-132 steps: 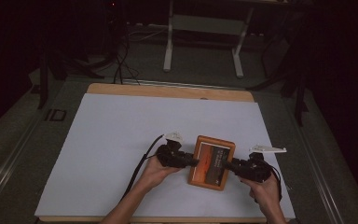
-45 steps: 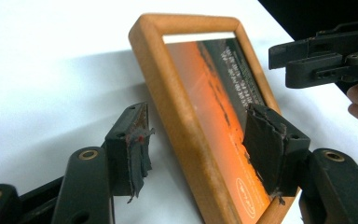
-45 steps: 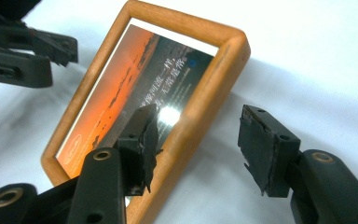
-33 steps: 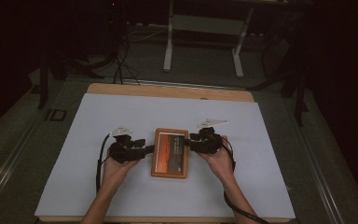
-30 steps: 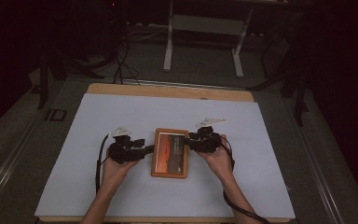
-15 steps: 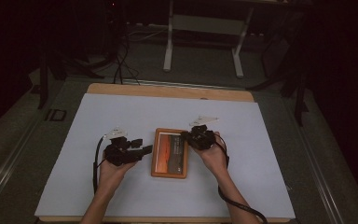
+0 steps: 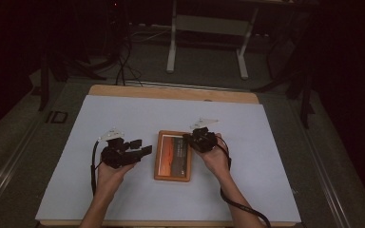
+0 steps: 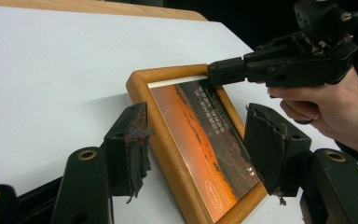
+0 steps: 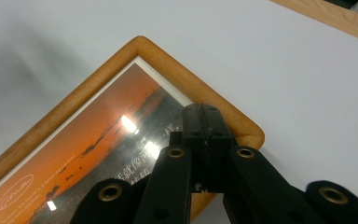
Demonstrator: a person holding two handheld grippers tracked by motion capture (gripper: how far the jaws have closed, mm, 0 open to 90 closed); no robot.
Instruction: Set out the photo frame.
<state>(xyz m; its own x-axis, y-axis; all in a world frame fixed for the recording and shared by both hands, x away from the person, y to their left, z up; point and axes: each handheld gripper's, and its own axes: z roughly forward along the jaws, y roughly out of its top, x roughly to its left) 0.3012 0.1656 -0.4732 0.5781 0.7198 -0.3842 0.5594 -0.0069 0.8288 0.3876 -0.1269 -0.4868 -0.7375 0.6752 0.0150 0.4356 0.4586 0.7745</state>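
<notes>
Looks like a lab or recording studio set up for data capture, not a home. Dark, unlit surroundings ring a single lit desk (image 7: 123, 91) with a wooden edge and a plain white sheet (image 7: 138, 118) over its top. Grey carpeted floor (image 7: 204, 66) beyond it carries loose cables (image 7: 123, 61) and the white metal legs of a stand (image 7: 206, 35); black tripod-like legs (image 7: 294, 80) stand at the right.

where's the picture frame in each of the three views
High view: picture frame flat at table centre, between the grippers.
Left gripper view: centre to lower right, behind the open jaws.
Right gripper view: lower left to centre.
Shared landmark: its orange sunset print.
</notes>
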